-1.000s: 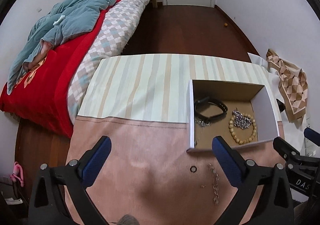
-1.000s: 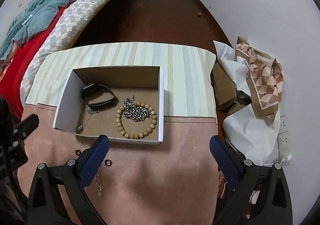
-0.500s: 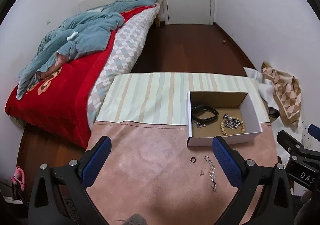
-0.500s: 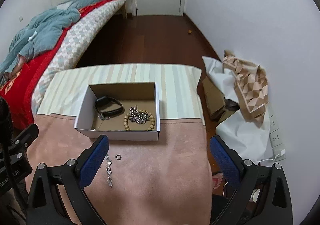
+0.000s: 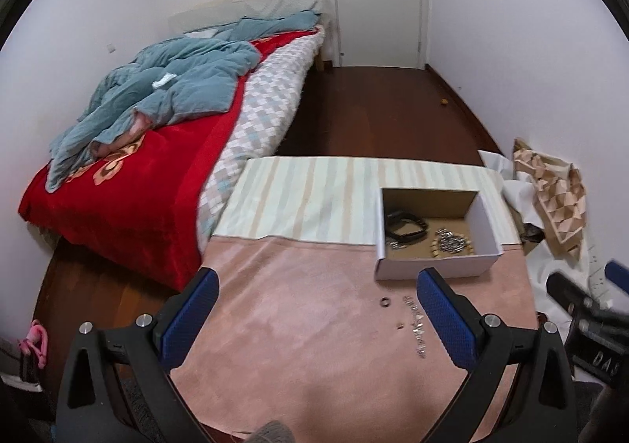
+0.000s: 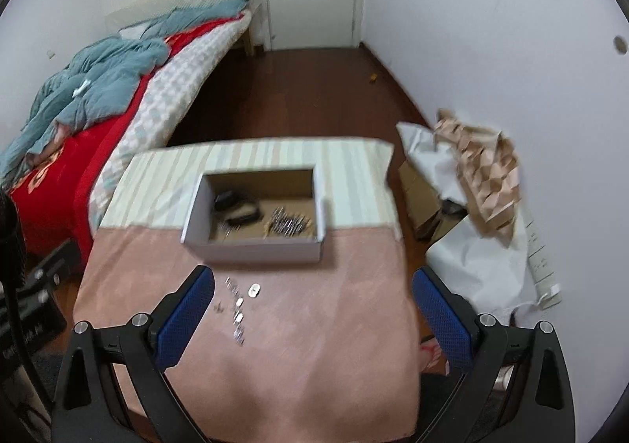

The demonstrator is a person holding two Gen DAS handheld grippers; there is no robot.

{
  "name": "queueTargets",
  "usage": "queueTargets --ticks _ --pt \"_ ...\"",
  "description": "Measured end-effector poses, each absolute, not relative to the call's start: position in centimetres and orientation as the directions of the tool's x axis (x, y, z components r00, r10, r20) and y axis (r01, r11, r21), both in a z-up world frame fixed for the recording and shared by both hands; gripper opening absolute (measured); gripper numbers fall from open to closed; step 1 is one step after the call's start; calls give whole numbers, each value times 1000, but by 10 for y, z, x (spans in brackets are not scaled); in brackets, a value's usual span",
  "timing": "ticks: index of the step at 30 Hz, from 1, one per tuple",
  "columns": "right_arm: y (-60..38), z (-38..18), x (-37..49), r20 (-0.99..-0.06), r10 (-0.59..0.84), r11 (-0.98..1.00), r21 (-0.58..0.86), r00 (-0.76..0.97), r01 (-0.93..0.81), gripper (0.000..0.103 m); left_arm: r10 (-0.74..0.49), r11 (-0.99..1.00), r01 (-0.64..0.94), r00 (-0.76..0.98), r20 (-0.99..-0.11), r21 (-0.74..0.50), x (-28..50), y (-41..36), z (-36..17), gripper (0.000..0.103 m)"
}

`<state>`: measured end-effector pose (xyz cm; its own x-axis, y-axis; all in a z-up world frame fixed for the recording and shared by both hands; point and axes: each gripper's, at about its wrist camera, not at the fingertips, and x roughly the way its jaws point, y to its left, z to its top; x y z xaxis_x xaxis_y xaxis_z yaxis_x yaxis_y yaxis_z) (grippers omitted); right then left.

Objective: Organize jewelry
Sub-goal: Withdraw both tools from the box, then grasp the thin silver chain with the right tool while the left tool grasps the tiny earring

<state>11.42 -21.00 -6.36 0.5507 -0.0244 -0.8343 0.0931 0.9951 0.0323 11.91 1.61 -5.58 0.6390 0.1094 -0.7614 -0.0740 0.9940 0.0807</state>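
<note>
Box (image 5: 436, 270), right of centre on the worktop (image 5: 298, 325), already holds a watch, beads and chains; a ring (image 5: 385, 301) and chain (image 5: 417, 325) remain outside, below it. Left claw (image 5: 318, 315) and right claw (image 6: 312, 315) gape wide, empty. Both views have pulled back since earlier.

The table (image 5: 298, 329) is draped in a pink cloth (image 5: 314, 356) on the near part and a striped cloth (image 5: 314, 199) on the far part. An open box (image 5: 436, 270) sits across the seam between them. Just in front of the box, on the pink cloth, lie a ring (image 5: 384, 302), a chain (image 5: 417, 327) and a tiny piece (image 5: 400, 325) between them.
</note>
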Motion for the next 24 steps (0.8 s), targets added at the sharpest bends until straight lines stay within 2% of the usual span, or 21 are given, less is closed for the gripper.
queueTargets --ticks 3,5,7,11,14,16,17,18,19,20,21,22,24 --pt "-204 -102 109 -871 41 994 87 489 72 101 172 985 -111 609 -774 132 116 24 -83 103" --pt "-200 -130 108 -882 106 988 148 460 55 91 212 977 -129 580 -786 168 116 29 -104 103" --pt "-191 -166 110 -901 146 984 176 409 36 73 249 968 -147 537 -806 201 117 37 -130 103" --pt "-169 -214 113 -913 189 980 201 362 -3 69 302 952 -185 444 -844 244 120 58 -174 103" --pt "-153 -238 113 -918 184 982 183 352 -37 62 325 943 -209 395 -860 260 120 73 -197 103" --pt "-142 -249 112 -923 169 986 158 346 -60 52 327 940 -225 370 -870 257 121 82 -206 103" --pt "-139 -252 112 -925 157 988 144 347 -63 51 328 938 -233 362 -873 256 121 87 -209 103" --pt "-134 -251 111 -916 142 989 120 375 -81 44 326 938 -237 357 -875 253 123 89 -211 103" --pt "-129 -253 111 -914 128 991 99 386 -95 42 325 938 -238 355 -876 251 124 92 -213 103" --pt "-126 -253 111 -914 103 993 69 392 -101 33 326 938 -239 355 -876 252 125 93 -214 103" --pt "-122 -254 111 -911 68 993 24 406 -114 14 328 937 -237 356 -875 255 126 93 -215 103" --pt "-120 -254 111 -909 62 992 9 412 -129 8 327 938 -234 359 -874 255 128 94 -215 103" --pt "-123 -251 111 -909 71 992 21 410 -126 3 320 942 -223 366 -874 252 129 90 -213 103"
